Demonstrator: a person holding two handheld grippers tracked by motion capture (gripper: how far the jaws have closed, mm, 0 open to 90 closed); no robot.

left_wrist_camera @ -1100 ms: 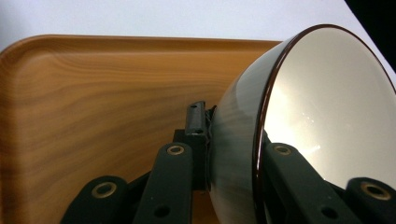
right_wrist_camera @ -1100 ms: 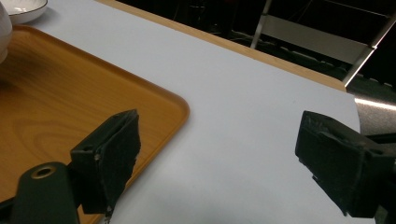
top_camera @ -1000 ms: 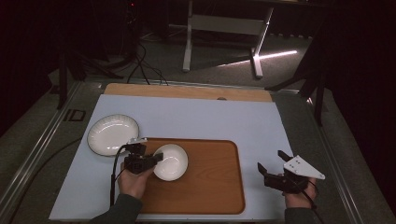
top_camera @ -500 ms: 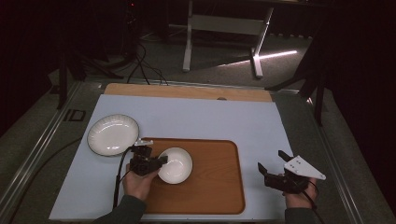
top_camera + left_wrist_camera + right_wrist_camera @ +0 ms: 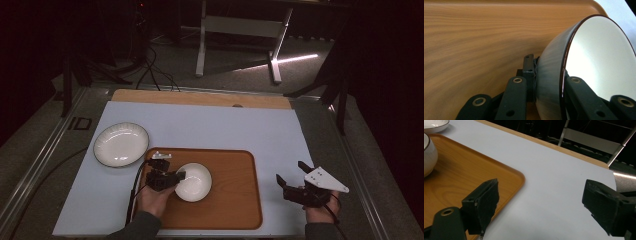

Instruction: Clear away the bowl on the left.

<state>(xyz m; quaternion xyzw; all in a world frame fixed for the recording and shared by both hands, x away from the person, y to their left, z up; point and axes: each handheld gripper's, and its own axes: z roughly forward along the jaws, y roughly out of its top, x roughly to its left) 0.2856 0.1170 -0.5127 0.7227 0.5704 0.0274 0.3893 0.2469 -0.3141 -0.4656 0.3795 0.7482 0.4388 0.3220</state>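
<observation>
The left gripper [image 5: 175,177] is clamped on the rim of a white bowl [image 5: 194,182] over a wooden tray [image 5: 235,200]. The right gripper [image 5: 290,176] waits, jaws apart. Release seems left.

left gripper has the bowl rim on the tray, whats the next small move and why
Probably open the left gripper and back it away. Its jaws pinch the rim of the white dark-rimmed bowl, one inside and one outside, and in the high view the bowl looks to sit on the wooden tray, though the left gripper view shows it tilted. The right gripper is open over the pale blue mat, holding nothing.
</observation>
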